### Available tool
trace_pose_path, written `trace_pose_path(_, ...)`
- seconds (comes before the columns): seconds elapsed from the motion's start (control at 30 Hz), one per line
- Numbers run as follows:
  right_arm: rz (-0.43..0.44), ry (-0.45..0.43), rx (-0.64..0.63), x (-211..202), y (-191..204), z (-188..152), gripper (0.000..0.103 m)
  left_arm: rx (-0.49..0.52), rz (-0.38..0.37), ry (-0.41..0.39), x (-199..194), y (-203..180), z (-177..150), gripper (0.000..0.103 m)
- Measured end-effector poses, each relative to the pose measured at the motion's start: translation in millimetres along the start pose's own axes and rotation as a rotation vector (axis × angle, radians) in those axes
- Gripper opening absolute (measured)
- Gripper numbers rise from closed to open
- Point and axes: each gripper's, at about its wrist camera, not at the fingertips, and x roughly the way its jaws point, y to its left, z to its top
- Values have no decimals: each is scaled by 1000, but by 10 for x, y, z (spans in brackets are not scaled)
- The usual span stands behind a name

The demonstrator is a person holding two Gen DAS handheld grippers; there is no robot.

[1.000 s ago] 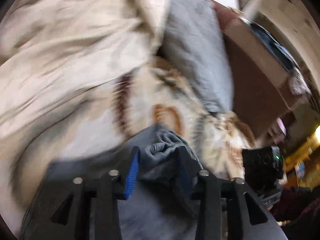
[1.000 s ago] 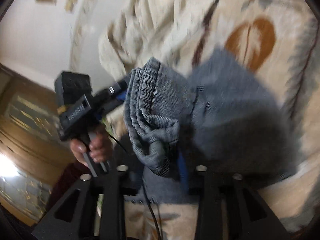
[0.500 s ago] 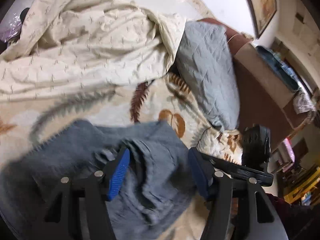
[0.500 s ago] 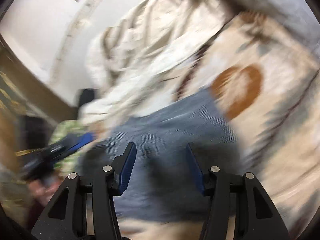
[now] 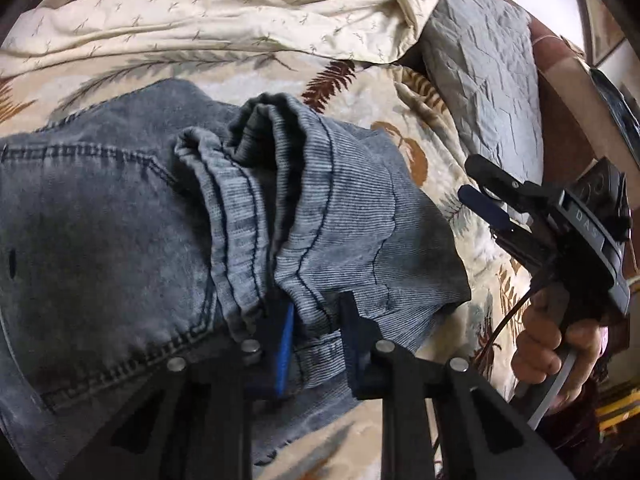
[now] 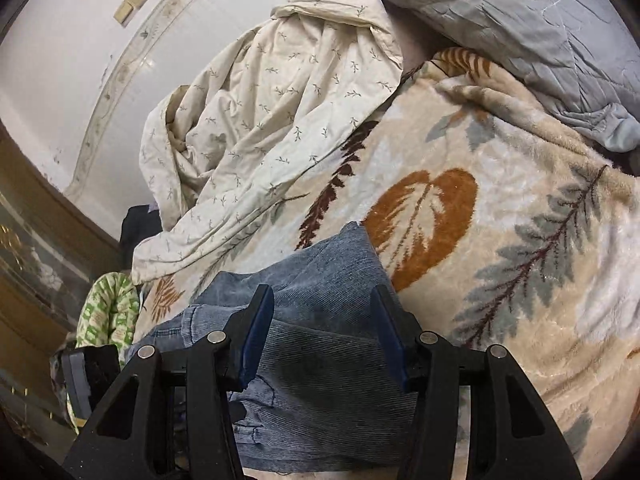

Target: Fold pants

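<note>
Grey-blue denim pants (image 5: 120,240) lie folded on a leaf-patterned blanket (image 5: 360,92). The hem ends (image 5: 280,168) are bunched on top of the pocket part. My left gripper (image 5: 316,320) has its jaws narrowly apart around a fold of the hem cloth. My right gripper (image 5: 486,196) shows at the right of the left wrist view, open and held in a hand beside the pants. In the right wrist view the right gripper (image 6: 324,320) is open and empty just above the pants (image 6: 320,360).
A crumpled cream sheet (image 6: 272,120) lies at the back of the bed. A grey quilted pillow (image 5: 480,72) sits at the right, against a brown headboard (image 5: 560,120). A green patterned cloth (image 6: 108,312) is at the bed's left edge.
Both grippers let go of the bunched hem and the pants were laid down. The left gripper has closed in around a fold of the hem; the right has drawn back, open.
</note>
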Motion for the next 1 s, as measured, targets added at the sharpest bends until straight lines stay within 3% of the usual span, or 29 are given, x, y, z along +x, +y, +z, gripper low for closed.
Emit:
trace_pose_path(0.23,7,11,-2,2,-7,19,50,-27,-41,49,-96,-149,-175,20)
trace_pose_path(0.43,38,34,-2,27,18,25,50,-46,-57,55,-429,-154,-428,20)
trace_pose_path(0.53,70,47,-49,76,163,-16,50,-19,-8,42,-465,-147,-437,27)
trace_pose_path(0.63,119,94,-81,184,322,-76,50,-49,-21,23,-470,-116,-434,29)
trace_pose_path(0.73,99,168,-179,397,528,-205,51,-20,39,-23,-553,-151,-535,39)
trace_pose_path(0.83,-39,336,-295,826,598,-485,59,-29,73,-60,-685,-81,-684,41)
trace_pose_path(0.93,-84,297,-397,807,726,-568,59,-39,158,-118,-945,101,-853,40)
trace_pose_path(1.0,-49,285,-394,702,780,-538,59,-97,198,-167,-1179,325,-922,40)
